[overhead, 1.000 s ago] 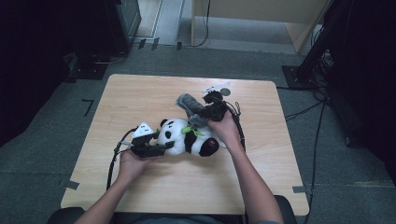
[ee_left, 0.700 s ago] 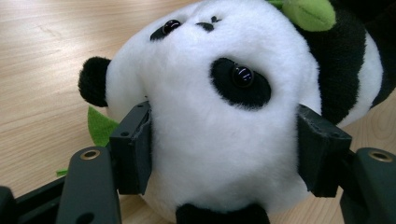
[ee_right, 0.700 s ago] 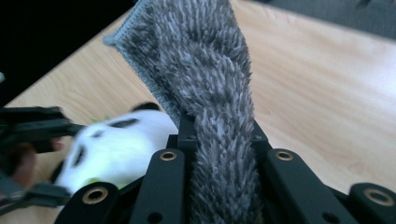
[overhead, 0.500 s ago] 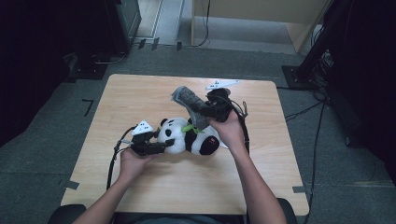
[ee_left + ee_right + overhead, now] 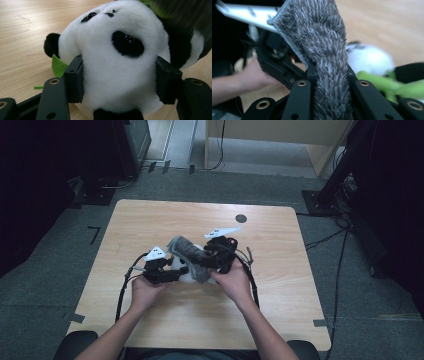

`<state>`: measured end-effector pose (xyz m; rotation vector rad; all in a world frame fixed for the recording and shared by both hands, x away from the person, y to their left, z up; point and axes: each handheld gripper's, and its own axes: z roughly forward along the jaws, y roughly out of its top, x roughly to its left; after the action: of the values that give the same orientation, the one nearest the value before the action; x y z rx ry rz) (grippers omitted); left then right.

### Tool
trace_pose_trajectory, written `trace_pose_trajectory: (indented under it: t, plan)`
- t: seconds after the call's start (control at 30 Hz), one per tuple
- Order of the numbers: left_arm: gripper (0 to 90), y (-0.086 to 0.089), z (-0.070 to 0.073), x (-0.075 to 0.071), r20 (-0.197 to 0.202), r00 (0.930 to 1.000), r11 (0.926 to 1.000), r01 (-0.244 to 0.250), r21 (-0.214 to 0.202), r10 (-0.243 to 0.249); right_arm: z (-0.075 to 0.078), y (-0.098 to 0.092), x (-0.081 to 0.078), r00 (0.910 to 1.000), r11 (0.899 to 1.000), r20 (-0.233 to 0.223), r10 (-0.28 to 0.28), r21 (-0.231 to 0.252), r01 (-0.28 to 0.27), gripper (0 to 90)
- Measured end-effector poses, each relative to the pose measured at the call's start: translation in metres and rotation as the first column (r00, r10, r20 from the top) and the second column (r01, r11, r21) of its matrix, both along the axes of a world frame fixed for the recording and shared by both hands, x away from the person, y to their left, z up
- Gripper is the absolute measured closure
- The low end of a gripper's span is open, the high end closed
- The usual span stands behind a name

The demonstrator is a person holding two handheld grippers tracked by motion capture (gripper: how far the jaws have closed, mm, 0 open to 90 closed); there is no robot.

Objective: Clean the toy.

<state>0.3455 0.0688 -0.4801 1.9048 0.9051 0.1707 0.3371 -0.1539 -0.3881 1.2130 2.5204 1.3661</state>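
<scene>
Your left gripper [image 5: 120, 82] has its pads squeezed on the plush panda's [image 5: 117, 55] head, which sits dead center in the left gripper view. Your right gripper [image 5: 329, 82] is pinched tight on a grey fuzzy cloth [image 5: 322, 45], center frame, over the panda. No readable labels anywhere.

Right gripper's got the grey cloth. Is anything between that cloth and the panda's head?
Nothing visible lies between them. The grey cloth, pinched in the right gripper, hangs just over the panda. The left gripper clamps the head from both sides, so its jaws flank the area.
</scene>
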Motion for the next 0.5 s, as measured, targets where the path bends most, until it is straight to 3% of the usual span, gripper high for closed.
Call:
trace_pose_trajectory:
  t: [0.03, 0.07, 0.1, 0.13, 0.4, 0.5]
  plan:
    - [37.0, -0.001, -0.001, 0.000, 0.002, 1.0000, 1.0000, -0.002, 0.009, 0.002, -0.018, 0.007, 0.005, 0.9994, 0.998, -0.033, -0.010, -0.057, 0.009, 76.3]
    - [37.8, -0.001, -0.002, 0.000, 0.005, 1.0000, 0.9997, -0.003, 0.023, 0.003, -0.027, 0.008, 0.007, 0.9994, 0.996, -0.029, -0.020, -0.084, 0.017, 76.2]
    - [38.3, -0.001, -0.002, 0.000, 0.010, 0.9999, 0.9998, -0.001, 0.021, 0.000, -0.033, 0.006, 0.010, 0.9989, 0.998, -0.041, -0.022, -0.063, 0.019, 76.2]
    - [38.4, -0.001, -0.002, 0.000, 0.010, 0.9999, 0.9998, -0.001, 0.021, 0.000, -0.034, 0.003, 0.010, 0.9985, 0.998, -0.049, -0.025, -0.051, 0.023, 76.2]
    - [39.4, -0.004, -0.002, 0.000, 0.018, 0.9998, 0.9991, 0.003, 0.043, -0.004, -0.028, -0.003, 0.009, 0.9999, 0.986, 0.013, -0.001, -0.168, 0.003, 76.9]
    - [39.5, -0.004, -0.002, 0.000, 0.015, 0.9999, 0.9994, 0.001, 0.036, -0.002, -0.024, -0.010, 0.009, 0.9994, 0.982, 0.034, 0.001, -0.188, 0.006, 77.5]
